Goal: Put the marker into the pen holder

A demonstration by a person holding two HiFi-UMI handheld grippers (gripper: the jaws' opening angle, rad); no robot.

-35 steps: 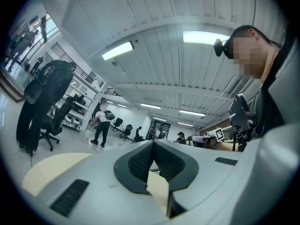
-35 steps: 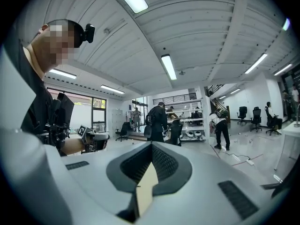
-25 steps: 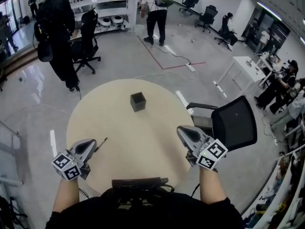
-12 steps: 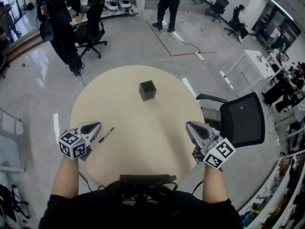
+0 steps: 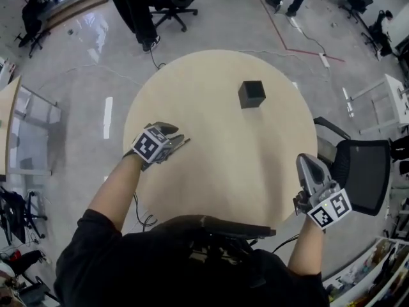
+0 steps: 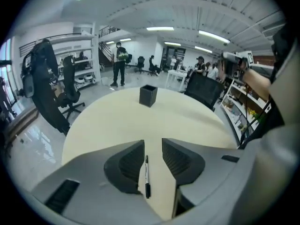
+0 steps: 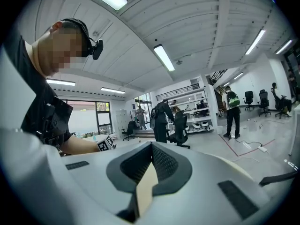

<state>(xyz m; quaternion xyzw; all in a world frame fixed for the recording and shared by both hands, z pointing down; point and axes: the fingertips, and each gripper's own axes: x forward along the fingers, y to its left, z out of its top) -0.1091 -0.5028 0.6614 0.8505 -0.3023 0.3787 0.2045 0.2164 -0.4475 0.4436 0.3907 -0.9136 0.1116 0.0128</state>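
Observation:
The black marker [image 6: 146, 177] lies flat on the round beige table [image 5: 223, 171], pointing roughly along my left gripper's jaws. My left gripper [image 6: 153, 144] straddles it; the jaws are opening and the pads stand clear of the marker on both sides. In the head view this gripper [image 5: 174, 138] sits near the table's left side. The pen holder, a small black open box [image 5: 252, 94], stands upright farther across the table, straight ahead in the left gripper view [image 6: 148, 95]. My right gripper [image 5: 308, 166] rests at the table's right edge, shut and empty, its tips meeting [image 7: 151, 146].
A black office chair [image 5: 361, 171] stands just off the table's right edge. A person [image 5: 137, 5] and more chairs are on the floor beyond the table's far side. A white desk [image 5: 399, 98] is at the far right.
My left gripper moved in from the table's left edge over the marker, and its jaws parted around it. The head view swung left and down. The right gripper stayed near the right edge.

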